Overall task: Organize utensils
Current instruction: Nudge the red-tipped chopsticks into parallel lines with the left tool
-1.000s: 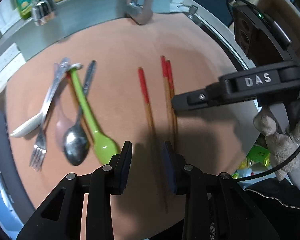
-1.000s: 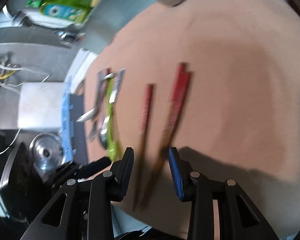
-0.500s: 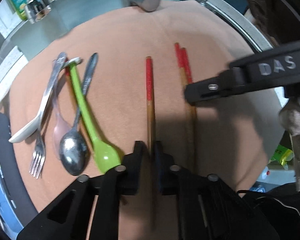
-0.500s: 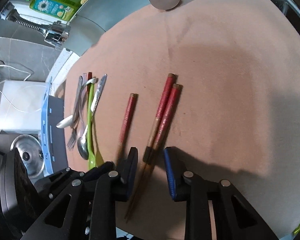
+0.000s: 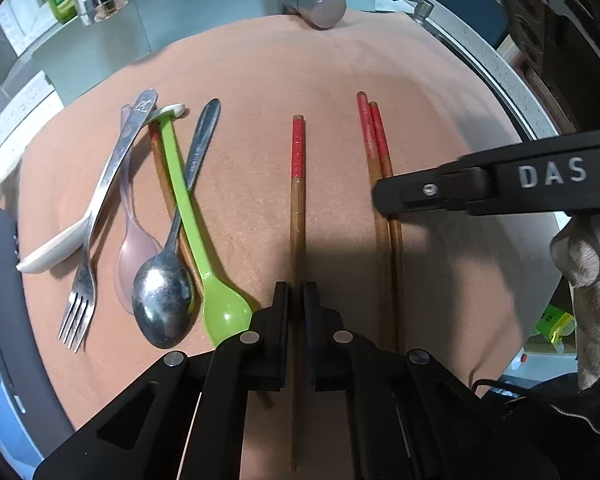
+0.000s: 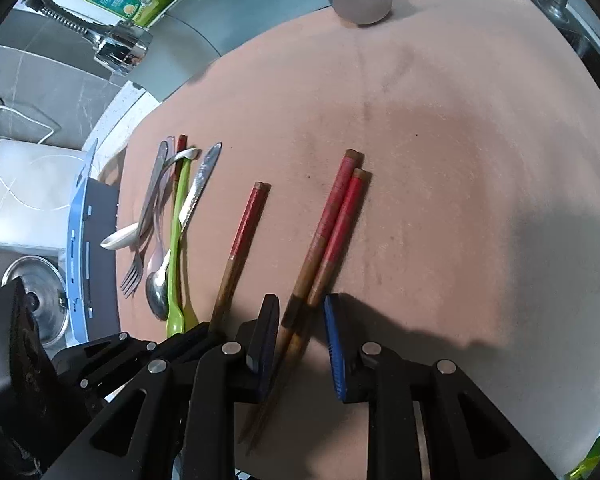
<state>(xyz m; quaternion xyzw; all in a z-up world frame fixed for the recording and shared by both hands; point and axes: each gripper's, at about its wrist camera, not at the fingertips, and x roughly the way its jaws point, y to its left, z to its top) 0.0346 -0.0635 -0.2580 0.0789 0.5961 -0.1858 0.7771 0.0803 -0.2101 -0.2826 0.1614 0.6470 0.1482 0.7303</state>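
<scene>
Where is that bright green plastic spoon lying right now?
In the left wrist view the bright green plastic spoon lies on the left, among the cutlery pile, its bowl beside the shiny metal spoon.

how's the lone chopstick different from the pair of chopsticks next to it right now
The lone chopstick lies by itself, clamped between the left gripper's shut pads. The pair of chopsticks lie touching side by side, between the right gripper's pads with gaps still showing. All have red tops, brown wooden shafts, and rest on the brown mat.
</scene>
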